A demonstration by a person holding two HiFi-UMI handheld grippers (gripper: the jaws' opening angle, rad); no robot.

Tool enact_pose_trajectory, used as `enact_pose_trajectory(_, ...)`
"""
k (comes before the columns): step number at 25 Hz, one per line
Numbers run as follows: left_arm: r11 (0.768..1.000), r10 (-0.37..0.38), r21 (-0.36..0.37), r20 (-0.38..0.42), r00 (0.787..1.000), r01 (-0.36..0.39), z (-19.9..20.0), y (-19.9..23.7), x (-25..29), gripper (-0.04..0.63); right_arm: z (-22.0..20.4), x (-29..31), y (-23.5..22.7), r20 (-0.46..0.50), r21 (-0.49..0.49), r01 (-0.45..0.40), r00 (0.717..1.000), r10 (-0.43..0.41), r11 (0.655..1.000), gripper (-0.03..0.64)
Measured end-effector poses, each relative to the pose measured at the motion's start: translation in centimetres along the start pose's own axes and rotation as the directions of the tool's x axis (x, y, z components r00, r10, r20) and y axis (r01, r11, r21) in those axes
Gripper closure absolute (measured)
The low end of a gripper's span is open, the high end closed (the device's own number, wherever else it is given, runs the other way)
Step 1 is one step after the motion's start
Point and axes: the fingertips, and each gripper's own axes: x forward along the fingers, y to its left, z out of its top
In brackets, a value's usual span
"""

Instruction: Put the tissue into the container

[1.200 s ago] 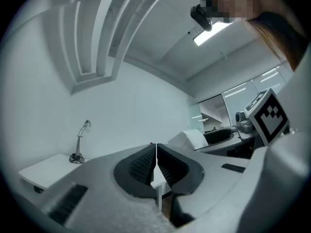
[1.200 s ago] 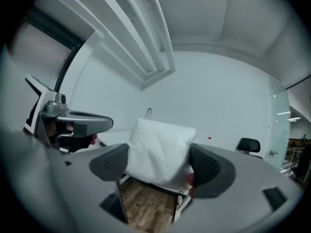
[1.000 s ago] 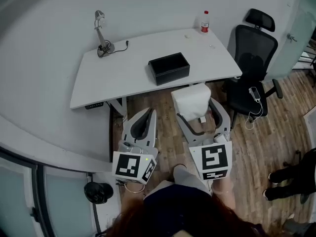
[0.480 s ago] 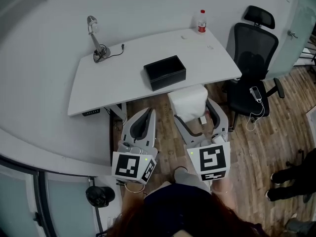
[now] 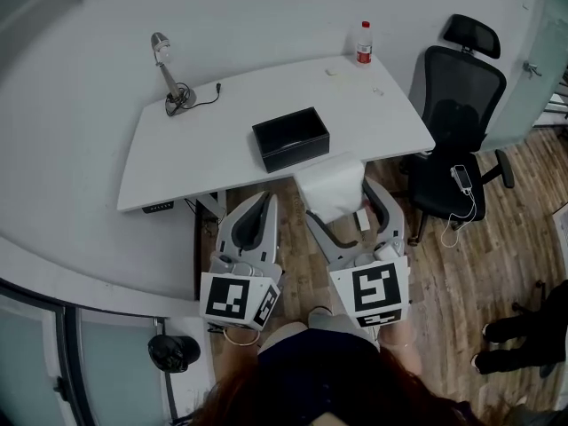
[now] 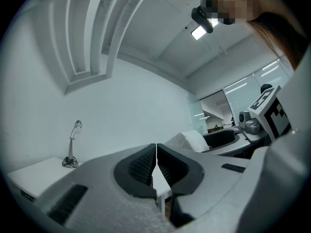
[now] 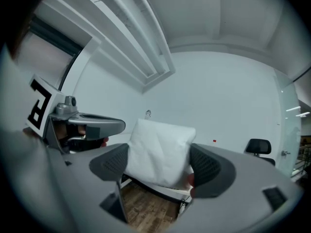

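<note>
Seen clearly only in the right gripper (image 7: 160, 165) view: pads clamping the tissue (image 7: 158, 147). Carried nearer the black container (image 5: 290, 138) than a second ago. Left gripper (image 6: 156, 166): pressed together, empty.

We see the tissue (image 7: 158, 152) — a white, soft, pillow-like pack — clamped between the jaws of the right tool (image 5: 342, 200), in the air just off the near edge of the surface (image 5: 213, 140). The container (image 5: 290, 138), a black open-topped rectangular box, sits by that near edge, about midway along, slightly turned.
</note>
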Motion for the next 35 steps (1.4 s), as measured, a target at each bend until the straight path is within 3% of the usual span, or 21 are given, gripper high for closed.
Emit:
enact_pose_trajectory(16,0.997,0.075,0.020,-0.022,0.997,-0.075,-1.0,0.7,1.8,0.565,-1.4,2.8,-1.0,-0.001,0.008,-0.102,0.995,0.102,0.995,0.206)
enact_pose_trajectory(35,0.998,0.065,-0.007,-0.013,0.998,-0.065,-2.4,5.6,6.8,0.565,-1.6,9.6,-2.6,-0.026,-0.014,-0.080,0.996,0.080,0.997,0.206)
